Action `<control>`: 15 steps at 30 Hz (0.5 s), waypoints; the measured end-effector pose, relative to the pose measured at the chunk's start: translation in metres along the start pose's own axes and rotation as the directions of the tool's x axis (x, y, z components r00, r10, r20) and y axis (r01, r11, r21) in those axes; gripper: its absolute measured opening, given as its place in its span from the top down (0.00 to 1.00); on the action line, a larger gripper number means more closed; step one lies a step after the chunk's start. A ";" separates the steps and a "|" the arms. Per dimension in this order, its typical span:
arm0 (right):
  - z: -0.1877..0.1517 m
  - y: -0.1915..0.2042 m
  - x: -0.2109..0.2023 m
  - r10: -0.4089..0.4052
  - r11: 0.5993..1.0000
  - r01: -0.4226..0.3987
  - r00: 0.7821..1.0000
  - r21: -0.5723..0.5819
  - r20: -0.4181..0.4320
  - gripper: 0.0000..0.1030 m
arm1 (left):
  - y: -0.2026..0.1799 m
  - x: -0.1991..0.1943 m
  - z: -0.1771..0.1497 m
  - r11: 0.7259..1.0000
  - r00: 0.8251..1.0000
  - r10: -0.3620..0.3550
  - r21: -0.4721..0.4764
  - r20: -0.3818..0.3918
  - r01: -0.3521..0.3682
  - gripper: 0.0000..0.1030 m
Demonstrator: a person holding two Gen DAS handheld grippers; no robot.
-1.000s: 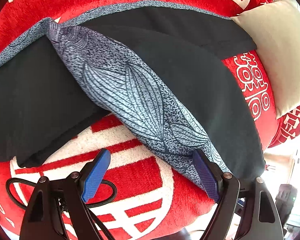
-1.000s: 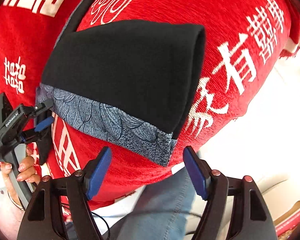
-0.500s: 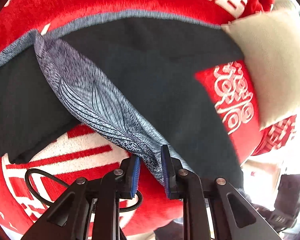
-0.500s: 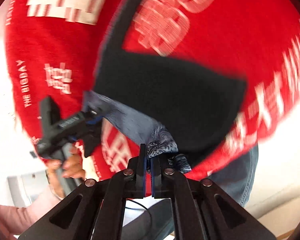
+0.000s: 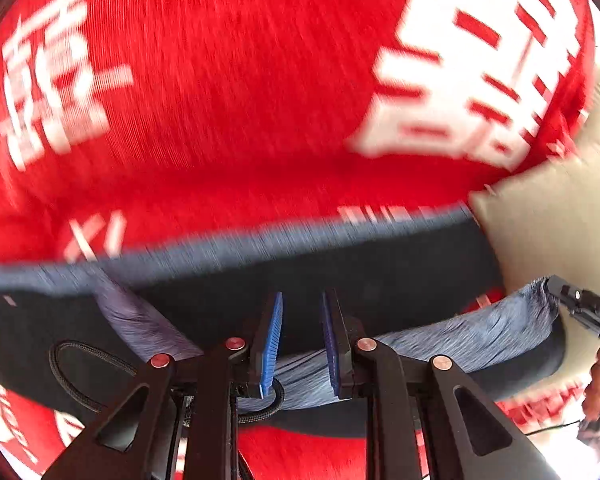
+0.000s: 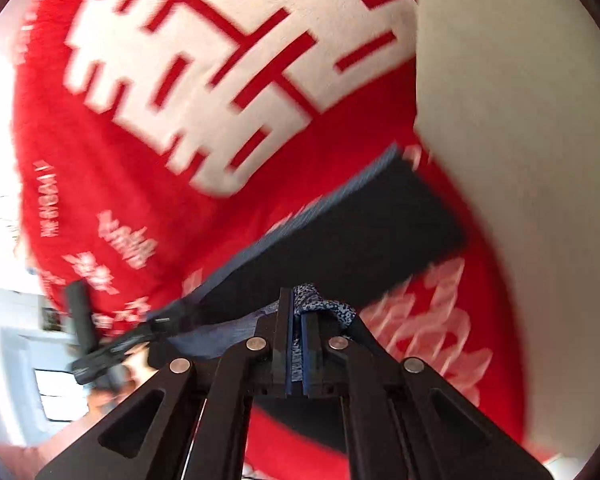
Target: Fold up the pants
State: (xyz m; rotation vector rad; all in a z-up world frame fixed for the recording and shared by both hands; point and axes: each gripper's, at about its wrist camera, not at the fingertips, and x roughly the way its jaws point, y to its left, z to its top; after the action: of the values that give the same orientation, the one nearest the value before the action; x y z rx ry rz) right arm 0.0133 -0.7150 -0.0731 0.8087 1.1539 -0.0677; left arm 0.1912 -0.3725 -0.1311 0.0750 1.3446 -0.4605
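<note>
Black cloth with a grey patterned band, the pants (image 5: 380,280), is spread across a red blanket (image 5: 220,100) printed with white characters, and the near edge is lifted clear of it. The band (image 5: 480,332) is pinched at two places so that the edge can be carried as one straight line rather than sagging in the middle. In the right wrist view the right gripper (image 6: 296,312) is seen clamped tight on a bunched corner of the band, its blue pads pressed almost together with patterned fabric puckered out above them; the bunching suggests a corner was gathered to give a firm hold. In the left wrist view the left gripper (image 5: 300,332) is held narrow, with the band passing between the two blue fingers (image 5: 271,340); a gap is visible between the pads, yet the cloth is taken to be gripped lower down, since it is drawn taut from there toward the other tool at the right edge. A pale pillow (image 5: 548,220) is seen touching the far end of the pants. Both views are blurred, so fine detail is not to be trusted. The step in hand is judged to be the carrying of the near edge over the far half, and an even height at both holds is called for if the fold is to land square
</note>
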 end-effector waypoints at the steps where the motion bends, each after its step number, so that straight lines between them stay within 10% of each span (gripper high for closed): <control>1: 0.014 -0.003 0.009 -0.021 1.000 0.021 1.000 -0.008 -0.007 0.97 | 0.000 0.001 0.006 1.000 1.000 0.021 -0.002 0.015 -0.021 0.79; 3: 0.049 -0.008 0.034 -0.099 0.994 0.098 0.995 -0.037 -0.017 0.97 | 0.005 0.003 0.013 0.997 0.997 0.076 -0.011 0.027 -0.076 0.77; 6: 0.080 -0.014 0.073 -0.206 0.976 0.202 0.977 -0.078 -0.050 0.97 | 0.014 0.012 0.004 0.990 0.990 0.137 -0.036 0.011 -0.137 0.35; 12: 0.101 0.002 0.122 -0.391 0.900 0.368 0.919 -0.233 -0.059 0.93 | 0.021 0.051 -0.024 0.972 0.968 0.232 -0.020 -0.094 -0.235 0.32; 15: 0.106 0.009 0.112 -0.393 0.904 0.378 0.919 -0.200 -0.039 0.50 | 0.023 0.055 -0.033 0.964 0.960 0.263 -0.008 -0.098 -0.265 0.32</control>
State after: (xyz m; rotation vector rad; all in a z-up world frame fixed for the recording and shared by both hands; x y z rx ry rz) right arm 0.1488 -0.7328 -0.1438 0.4082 1.3612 -0.2539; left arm 0.1776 -0.3572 -0.1961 0.2596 1.4096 -0.2186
